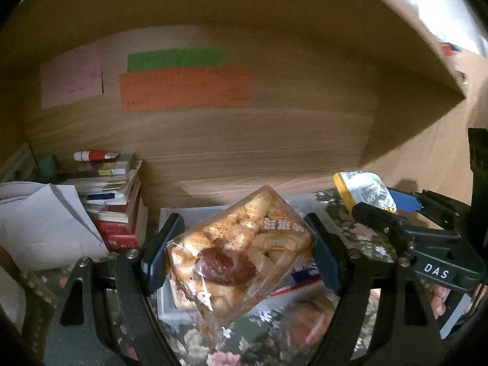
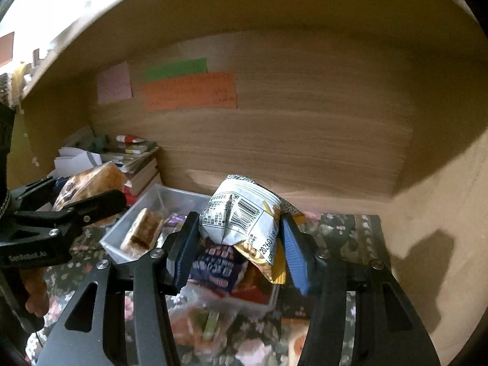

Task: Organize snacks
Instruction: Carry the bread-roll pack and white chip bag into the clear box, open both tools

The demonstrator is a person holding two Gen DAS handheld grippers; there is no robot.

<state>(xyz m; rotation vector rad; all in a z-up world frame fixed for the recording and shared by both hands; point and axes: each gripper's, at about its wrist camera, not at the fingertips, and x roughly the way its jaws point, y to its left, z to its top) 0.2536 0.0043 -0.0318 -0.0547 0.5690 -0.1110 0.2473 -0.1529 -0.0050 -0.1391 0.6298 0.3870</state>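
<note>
I'm pinching a pastry bag (image 1: 241,259) in the left gripper (image 1: 241,256) and a white packet (image 2: 244,218) in the right gripper (image 2: 241,241), both above the part-filled bin (image 2: 122,231) at centre frame, loose snacks (image 2: 201,323) still lying below.

Tablecloth (image 2: 350,231) dk green w/ pink floral; snack bag (image 2: 244,216) white/yellow; pastry pack (image 1: 238,256) clear, orange print.

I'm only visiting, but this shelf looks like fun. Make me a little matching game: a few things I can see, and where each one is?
Things:
1. pastry bag
2. white and yellow snack packet
3. orange note
4. red and white tube

Places:
A. on top of the book stack
B. stuck to the wooden back panel
C. in the left gripper
D. in the right gripper

Pairs: 1-C, 2-D, 3-B, 4-A
</note>
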